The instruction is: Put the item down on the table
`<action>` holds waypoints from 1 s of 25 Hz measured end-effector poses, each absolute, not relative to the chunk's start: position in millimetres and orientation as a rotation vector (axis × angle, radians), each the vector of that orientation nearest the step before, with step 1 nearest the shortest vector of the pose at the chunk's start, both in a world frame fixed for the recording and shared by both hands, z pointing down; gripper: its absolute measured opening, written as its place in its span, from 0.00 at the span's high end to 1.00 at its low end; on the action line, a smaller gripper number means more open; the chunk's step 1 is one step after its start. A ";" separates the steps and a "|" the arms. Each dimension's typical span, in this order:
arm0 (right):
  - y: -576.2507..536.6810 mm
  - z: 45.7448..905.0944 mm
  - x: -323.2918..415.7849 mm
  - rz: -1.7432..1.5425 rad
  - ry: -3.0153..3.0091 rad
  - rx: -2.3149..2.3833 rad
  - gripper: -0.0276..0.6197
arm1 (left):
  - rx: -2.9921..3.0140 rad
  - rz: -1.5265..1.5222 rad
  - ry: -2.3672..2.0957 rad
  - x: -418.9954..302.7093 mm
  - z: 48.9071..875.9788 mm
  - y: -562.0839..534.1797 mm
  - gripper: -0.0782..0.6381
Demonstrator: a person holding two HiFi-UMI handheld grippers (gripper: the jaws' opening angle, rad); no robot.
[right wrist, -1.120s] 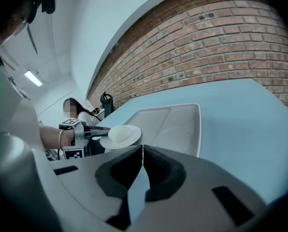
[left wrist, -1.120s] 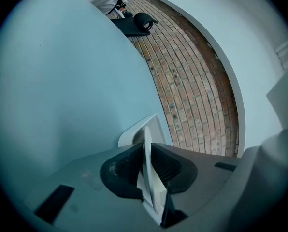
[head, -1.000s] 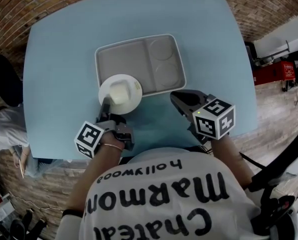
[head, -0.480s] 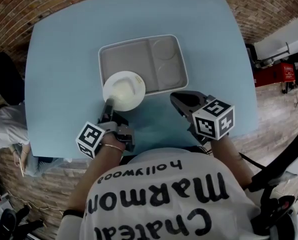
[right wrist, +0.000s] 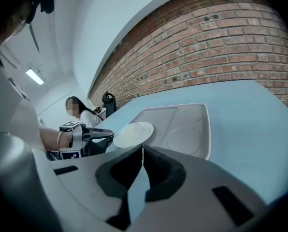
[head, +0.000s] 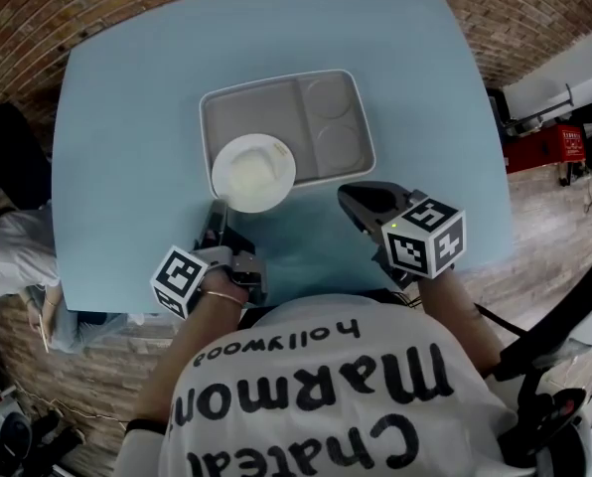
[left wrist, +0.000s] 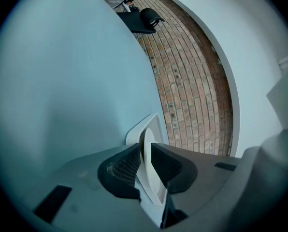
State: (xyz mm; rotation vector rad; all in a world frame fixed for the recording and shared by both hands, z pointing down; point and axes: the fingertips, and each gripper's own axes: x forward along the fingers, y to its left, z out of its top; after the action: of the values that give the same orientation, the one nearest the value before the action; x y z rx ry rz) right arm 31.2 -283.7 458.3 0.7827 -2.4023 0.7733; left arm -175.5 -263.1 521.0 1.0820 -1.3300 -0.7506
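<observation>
Since a second ago we have carried the white plate (head: 253, 172) away from us and a little to the right, so it now lies over the near left part of the grey compartment tray (head: 321, 79) rather than over that tray's front edge. Our left gripper (head: 217, 213) pinches the plate's near rim: in the left gripper view the jaws are closed on the thin white edge (left wrist: 146, 164), which stands between them. Our right gripper (head: 356, 199) waits near the tray's front right corner over the blue counter (head: 117, 117), its jaws pressed together with nothing in them.

From the right gripper view the plate (right wrist: 133, 133) looks roughly level and seems to float just above the tray (right wrist: 187, 122), though we cannot be sure its far edge is not already touching.

We judge the task unfinished: the plate is gripped and, as far as we can see, not yet resting on anything. What remains is to lower it onto a surface and spread the left jaws to let go.
</observation>
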 end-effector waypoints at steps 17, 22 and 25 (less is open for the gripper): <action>-262.2 429.8 -3.4 0.682 -2.461 0.749 0.94 | 1.714 -0.660 -0.959 -139.2 402.0 -238.4 0.82; -248.8 421.0 -9.6 0.681 -2.486 0.747 0.94 | 2.103 -0.381 -1.007 -127.1 378.2 -218.1 0.85; -238.7 418.2 -12.0 0.689 -2.504 0.737 0.94 | 2.264 -0.154 -1.027 -109.8 379.1 -202.3 0.85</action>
State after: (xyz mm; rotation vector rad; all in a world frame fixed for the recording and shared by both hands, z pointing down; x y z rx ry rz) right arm -12.0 -238.7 418.2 0.7372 -2.5038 0.6892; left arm -109.8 -202.3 379.1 2.2638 -1.0273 -0.1542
